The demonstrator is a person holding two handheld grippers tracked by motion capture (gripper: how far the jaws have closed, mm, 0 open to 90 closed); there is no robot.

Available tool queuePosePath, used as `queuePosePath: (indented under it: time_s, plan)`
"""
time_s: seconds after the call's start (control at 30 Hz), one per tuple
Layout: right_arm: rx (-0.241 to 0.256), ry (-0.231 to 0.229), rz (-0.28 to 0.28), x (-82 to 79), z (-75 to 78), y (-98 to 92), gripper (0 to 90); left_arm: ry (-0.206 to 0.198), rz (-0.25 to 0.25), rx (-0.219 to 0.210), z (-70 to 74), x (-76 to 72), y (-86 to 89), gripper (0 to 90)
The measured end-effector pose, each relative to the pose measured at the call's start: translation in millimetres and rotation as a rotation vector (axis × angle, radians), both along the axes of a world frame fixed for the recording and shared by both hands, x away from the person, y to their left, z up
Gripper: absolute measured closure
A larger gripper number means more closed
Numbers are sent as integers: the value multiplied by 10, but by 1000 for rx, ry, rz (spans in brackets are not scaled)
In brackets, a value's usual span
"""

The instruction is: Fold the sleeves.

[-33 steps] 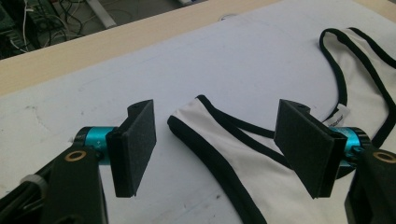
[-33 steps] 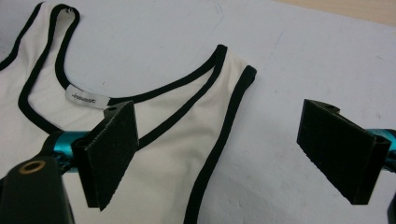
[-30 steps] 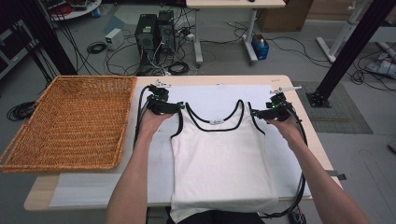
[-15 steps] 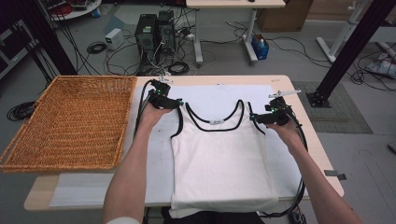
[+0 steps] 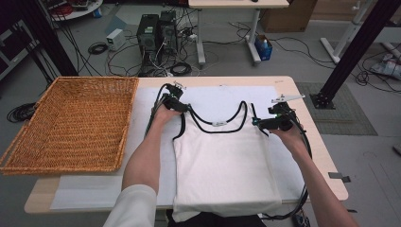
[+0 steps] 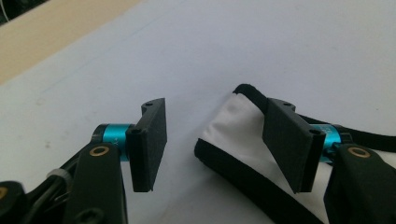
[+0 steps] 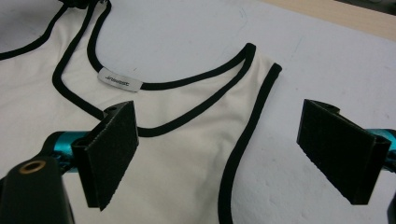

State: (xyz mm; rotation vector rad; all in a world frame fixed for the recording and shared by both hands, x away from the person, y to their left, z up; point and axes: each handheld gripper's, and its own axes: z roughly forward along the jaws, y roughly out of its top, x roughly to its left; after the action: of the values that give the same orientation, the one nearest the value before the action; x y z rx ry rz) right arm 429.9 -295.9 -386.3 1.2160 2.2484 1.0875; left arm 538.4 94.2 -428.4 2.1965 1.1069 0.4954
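A white tank top (image 5: 222, 161) with black trim lies flat on a white sheet (image 5: 222, 93), neckline away from me. My left gripper (image 5: 182, 107) sits at the top's left shoulder strap. In the left gripper view that gripper (image 6: 215, 119) is open, and the strap end (image 6: 229, 123) lies on the sheet between the jaws, nearer the right one. My right gripper (image 5: 261, 122) hovers at the right strap. In the right gripper view it (image 7: 219, 116) is open wide over the right strap (image 7: 259, 88) and holds nothing. The neck label (image 7: 120, 79) shows.
A large wicker basket (image 5: 71, 127) stands on the left part of the wooden table (image 5: 309, 135). The sheet covers most of the table top. The shirt's hem hangs over the near edge. Computers and cables lie on the floor beyond.
The left gripper has shifted a little to the right, by the left strap. The right gripper has drawn slightly toward me. The shirt lies much as before.
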Motion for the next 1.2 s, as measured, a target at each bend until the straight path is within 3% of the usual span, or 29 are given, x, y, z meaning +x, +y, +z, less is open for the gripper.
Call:
queuePosePath:
  time_s: [0.27,0.3,0.4,0.43,0.57,0.67,0.87,0.97,1.2]
  plan:
    - [9,16,-16,-13,-58,-74,124,27,-25,-31,-88,25,-54,469]
    - [9,19,-18,-16,-64,-80,124,33,-36,-55,-96,27,-48,514]
    - [11,23,-18,-21,-85,-89,124,34,-44,-68,-95,19,-46,602]
    - [10,23,-18,-23,-93,-91,124,32,-50,-73,-96,16,-52,697]
    - [4,31,-21,-40,-120,-83,124,20,-60,-54,-89,-2,-107,844]
    - [2,37,-18,-47,-135,-89,124,15,-61,-58,-72,-20,-106,853]
    - [19,43,-24,-44,-150,-114,124,-31,-63,-149,72,-112,-41,853]
    - [24,50,-23,-32,-162,-110,124,-52,-75,-165,142,-173,-29,853]
    - [19,54,-12,-41,-181,-65,124,-101,-127,-215,325,-451,-61,852]
